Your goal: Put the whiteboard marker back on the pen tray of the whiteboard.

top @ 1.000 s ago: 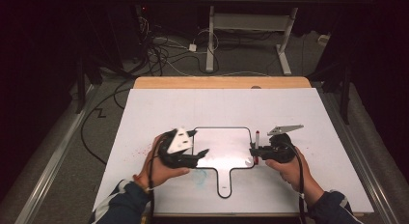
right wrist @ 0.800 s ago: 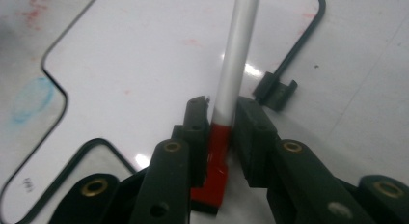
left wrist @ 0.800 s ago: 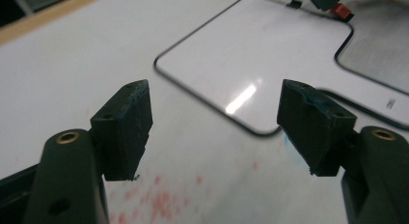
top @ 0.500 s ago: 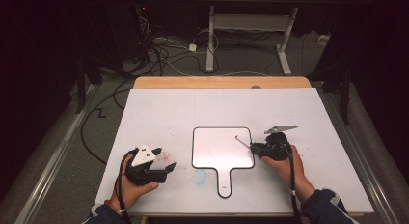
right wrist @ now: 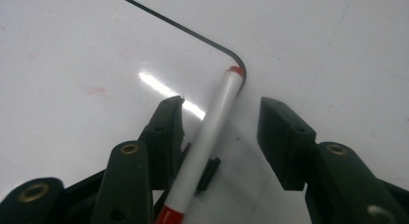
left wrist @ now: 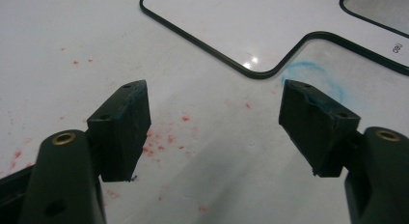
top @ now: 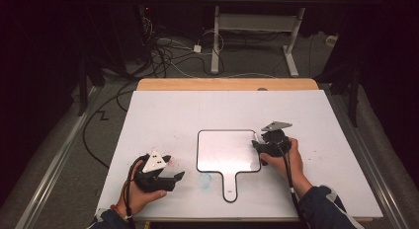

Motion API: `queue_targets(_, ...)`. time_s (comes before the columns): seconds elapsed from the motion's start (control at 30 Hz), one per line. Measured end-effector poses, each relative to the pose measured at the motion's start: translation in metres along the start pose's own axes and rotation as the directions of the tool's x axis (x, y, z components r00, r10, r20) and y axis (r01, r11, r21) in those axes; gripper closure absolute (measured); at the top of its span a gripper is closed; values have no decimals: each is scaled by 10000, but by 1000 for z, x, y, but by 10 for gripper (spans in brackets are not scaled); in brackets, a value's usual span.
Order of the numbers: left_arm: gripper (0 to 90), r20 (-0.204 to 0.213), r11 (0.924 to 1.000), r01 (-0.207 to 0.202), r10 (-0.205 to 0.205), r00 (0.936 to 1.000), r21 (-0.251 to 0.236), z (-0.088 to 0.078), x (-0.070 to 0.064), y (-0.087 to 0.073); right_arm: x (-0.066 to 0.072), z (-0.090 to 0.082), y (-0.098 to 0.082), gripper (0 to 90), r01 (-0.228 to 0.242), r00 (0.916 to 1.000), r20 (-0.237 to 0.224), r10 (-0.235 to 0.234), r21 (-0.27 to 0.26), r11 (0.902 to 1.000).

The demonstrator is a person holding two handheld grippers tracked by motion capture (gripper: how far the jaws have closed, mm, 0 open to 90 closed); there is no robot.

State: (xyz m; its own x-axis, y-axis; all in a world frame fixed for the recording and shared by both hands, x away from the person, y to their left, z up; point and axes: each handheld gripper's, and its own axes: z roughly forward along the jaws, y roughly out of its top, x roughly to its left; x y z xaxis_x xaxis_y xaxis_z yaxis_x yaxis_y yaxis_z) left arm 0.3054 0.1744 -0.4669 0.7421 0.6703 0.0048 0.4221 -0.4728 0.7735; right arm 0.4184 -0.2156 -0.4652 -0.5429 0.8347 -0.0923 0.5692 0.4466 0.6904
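The fingers (right wrist: 284, 142) of the right gripper (right wrist: 219, 137) stand apart, having just been opening, with one white marker (right wrist: 212, 137) lying loose between them on the right edge of the single handled whiteboard (top: 227, 150), its long axis running away from the gripper and its red-ringed end at the board's rounded corner. The left gripper (left wrist: 212, 130) holds its jaws wide over bare, red-speckled table (top: 197, 110) near the front left, well apart from the board. In all: two grippers, one marker, one board.
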Motion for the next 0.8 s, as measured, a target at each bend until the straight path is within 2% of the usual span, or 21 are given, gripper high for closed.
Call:
queue_targets(0.07, 261, 20, 10000, -11, 11, 10000, -71, -1, -1, 0, -4, -1, -1, 510, -194, 9998, -2, 194, 5, 9998)
queue_targets(0.17, 253, 16, 9998, -59, 60, 10000, -168, -2, -1, 0, -9, -1, -4, 494, -451, 9986, -291, 450, -28, 9990)
queue_targets(0.23, 248, -104, 9998, -150, 149, 9998, -124, -2, -1, 0, -10, -2, -4, 471, -462, 9984, -323, 459, -103, 9989)
queue_targets(0.33, 235, -316, 9994, -324, 319, 9990, -141, -2, -1, -1, -11, -10, -2, 451, -340, 9986, -422, 318, -515, 9981)
queue_targets(0.4, 226, -541, 9993, -345, 336, 9980, -165, -2, -1, -1, -12, -20, -2, 440, -191, 9985, -527, 138, -1002, 9948)
queue_targets(0.43, 225, -566, 9993, -326, 317, 9979, -158, -2, 0, -2, -13, -26, -2, 437, -42, 9992, -388, -3, -1165, 9932)
queue_targets(0.57, 214, -944, 9986, -531, 531, 9941, 26, -1, -1, -3, -16, -48, -7, 399, 470, 9982, -277, -532, -1880, 9810)
queue_targets(0.67, 208, -1192, 9974, -711, 716, 9903, 85, -1, -2, -3, -17, -67, -18, 374, 1070, 9933, -166, -1141, -2351, 9661)
queue_targets(0.73, 204, -1296, 9968, -789, 796, 9884, 107, 0, -2, -3, -17, -79, -28, 358, 1255, 9905, -197, -1360, -2733, 9537)
queue_targets(0.8, 198, -1455, 9957, -907, 927, 9850, 200, 1, -3, -4, -18, -90, -38, 325, 1378, 9888, -147, -1485, -2907, 9468)
